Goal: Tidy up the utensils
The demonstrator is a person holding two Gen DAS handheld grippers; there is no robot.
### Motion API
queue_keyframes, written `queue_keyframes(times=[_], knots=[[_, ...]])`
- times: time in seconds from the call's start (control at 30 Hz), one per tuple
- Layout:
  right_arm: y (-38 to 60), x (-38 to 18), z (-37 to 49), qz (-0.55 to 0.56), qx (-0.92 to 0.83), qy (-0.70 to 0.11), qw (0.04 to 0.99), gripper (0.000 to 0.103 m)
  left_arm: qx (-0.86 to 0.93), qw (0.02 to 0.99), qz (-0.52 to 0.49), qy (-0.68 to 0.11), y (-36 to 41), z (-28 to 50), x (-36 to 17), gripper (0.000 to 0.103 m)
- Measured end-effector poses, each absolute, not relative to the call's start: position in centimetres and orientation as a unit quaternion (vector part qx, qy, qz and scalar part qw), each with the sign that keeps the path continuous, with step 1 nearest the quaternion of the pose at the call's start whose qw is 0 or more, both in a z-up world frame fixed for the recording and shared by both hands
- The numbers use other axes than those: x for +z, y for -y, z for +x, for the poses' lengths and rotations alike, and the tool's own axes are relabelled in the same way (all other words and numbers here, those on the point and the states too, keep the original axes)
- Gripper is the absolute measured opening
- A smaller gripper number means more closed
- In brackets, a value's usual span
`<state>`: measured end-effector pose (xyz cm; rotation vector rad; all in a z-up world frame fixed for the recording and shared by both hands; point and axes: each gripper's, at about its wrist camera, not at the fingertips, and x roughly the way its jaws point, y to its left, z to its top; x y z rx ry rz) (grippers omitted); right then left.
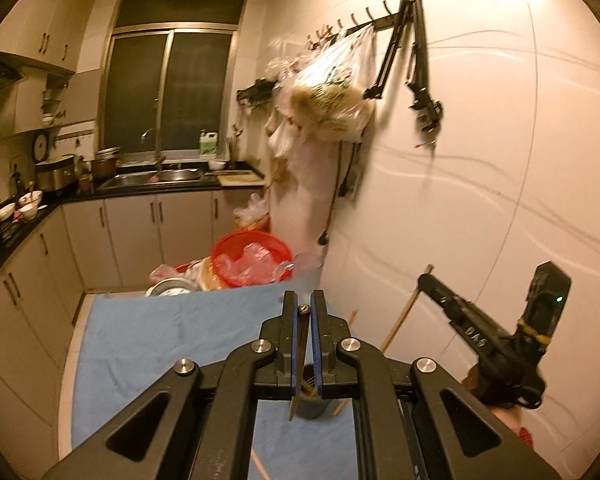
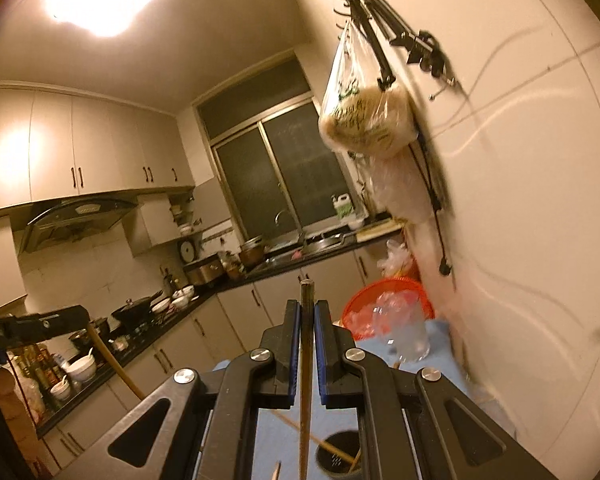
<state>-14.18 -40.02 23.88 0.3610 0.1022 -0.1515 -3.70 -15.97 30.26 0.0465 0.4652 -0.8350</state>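
- Our left claw (image 1: 304, 312) is clamped on a thin utensil (image 1: 293, 384) — its tip hangs over the dark holder (image 1: 314, 408) on the blue-clothed surface (image 1: 160, 344).
- Our right claw (image 2: 307, 312) grips a chopstick (image 2: 305, 360) upright above the same holder — more chopsticks (image 2: 332, 449) rest inside.

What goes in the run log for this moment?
left gripper: shut on chopstick | right gripper: shut on dark chopstick | holder: below, on blue cloth
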Motion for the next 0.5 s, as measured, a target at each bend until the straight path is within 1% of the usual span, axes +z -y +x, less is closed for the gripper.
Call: queue_keyframes(times=[0.23, 0.5], knots=[[42.3, 24.2, -12.0, 0.175, -0.097, -0.049, 0.978, 0.007, -0.412, 0.880, 0.024, -0.235, 20.2, -2.3, 29.9, 0.007], [45.2, 21.9, -8.6, 0.187, -0.107, -0.080, 0.973, 0.007, -0.410, 0.863, 0.022, -0.293, 24.1, 1.6, 26.1, 0.007]])
